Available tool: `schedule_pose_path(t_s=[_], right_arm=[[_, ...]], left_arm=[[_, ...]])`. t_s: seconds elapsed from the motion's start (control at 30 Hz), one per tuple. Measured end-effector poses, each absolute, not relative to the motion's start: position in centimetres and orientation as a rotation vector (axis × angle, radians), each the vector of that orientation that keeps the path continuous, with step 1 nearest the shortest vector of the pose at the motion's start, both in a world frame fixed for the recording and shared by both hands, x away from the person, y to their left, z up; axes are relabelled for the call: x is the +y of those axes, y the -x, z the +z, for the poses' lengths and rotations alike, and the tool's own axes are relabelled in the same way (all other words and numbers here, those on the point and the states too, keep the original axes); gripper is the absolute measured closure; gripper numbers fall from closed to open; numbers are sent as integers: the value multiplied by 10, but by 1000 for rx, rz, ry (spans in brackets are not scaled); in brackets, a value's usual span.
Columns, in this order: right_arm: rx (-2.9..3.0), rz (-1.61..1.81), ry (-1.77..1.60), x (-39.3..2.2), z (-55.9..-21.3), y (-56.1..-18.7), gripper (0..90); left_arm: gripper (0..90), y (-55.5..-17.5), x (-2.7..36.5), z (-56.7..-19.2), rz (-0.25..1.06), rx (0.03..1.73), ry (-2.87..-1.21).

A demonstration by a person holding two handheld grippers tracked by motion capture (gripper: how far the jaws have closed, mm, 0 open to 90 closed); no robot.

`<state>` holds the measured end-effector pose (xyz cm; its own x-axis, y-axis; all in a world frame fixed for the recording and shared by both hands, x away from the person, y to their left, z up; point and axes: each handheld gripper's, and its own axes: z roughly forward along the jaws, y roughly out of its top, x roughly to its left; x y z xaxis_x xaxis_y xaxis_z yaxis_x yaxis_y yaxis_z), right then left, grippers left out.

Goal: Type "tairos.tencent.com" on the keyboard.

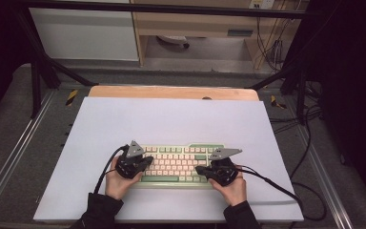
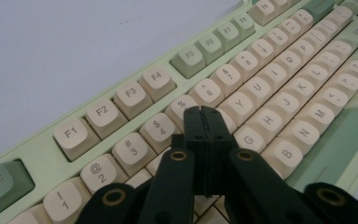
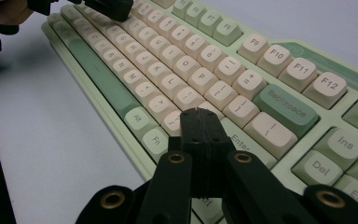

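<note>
Lying near the front edge of a white sheet (image 1: pixel 171 119) on the bench, the keyboard (image 1: pixel 176 164) showed a pale green case and rounded cream keys. The left tool (image 2: pixel 204 112) and right tool (image 3: pixel 198 114), both black, hovered above it, jaws pressed together, empty.

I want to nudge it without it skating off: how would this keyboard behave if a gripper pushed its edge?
The keyboard looks rigid and lies flat, so it probably slides whole rather than tipping. The smooth white mat may let it slip easily. Its keycaps would likely give under pressure.
</note>
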<state>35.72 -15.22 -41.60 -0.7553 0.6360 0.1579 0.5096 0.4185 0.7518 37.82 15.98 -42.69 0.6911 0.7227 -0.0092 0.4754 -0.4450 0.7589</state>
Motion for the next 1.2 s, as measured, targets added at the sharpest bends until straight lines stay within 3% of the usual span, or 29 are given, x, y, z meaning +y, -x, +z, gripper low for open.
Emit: schedule_pose_path(t_s=[1.2], right_arm=[[2499, 1266, -1037, -151, -414, -358, 900]], left_arm=[[900, -361, 179, -418, 386, 864, -2111]])
